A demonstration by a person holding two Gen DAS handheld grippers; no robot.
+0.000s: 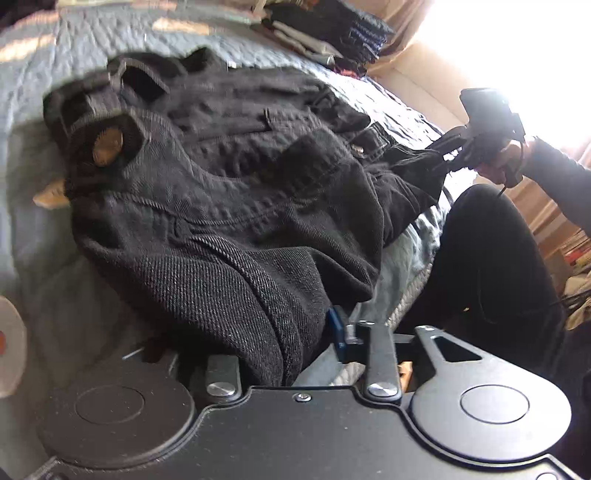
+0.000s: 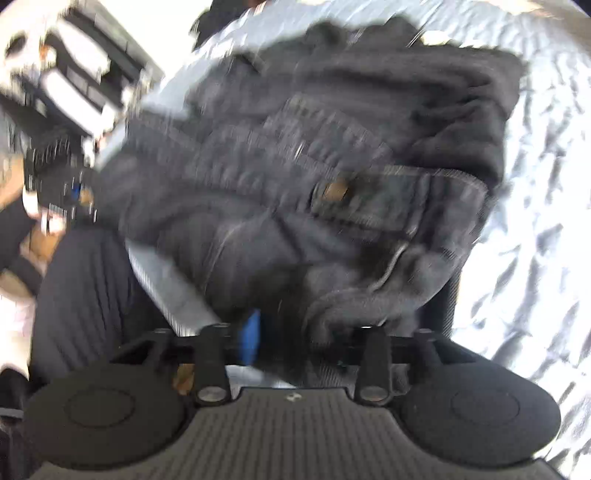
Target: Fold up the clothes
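Left wrist view: right hand [image 1: 498, 162] grips its handle beside black jeans [image 1: 229, 192].

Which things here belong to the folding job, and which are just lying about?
Job: black jeans, both grippers: left, right; bedspread under them.
Lying about: stack of folded clothes, white object at the edge.

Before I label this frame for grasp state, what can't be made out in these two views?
- Left gripper: left wrist view, the black jeans drape over its fingertips, so contact is hidden.
- Right gripper: right wrist view, motion blur and cloth cover the tips.
- Folded stack: left wrist view, cut by the top edge; single items unreadable.
- Window side: glare washes everything out.
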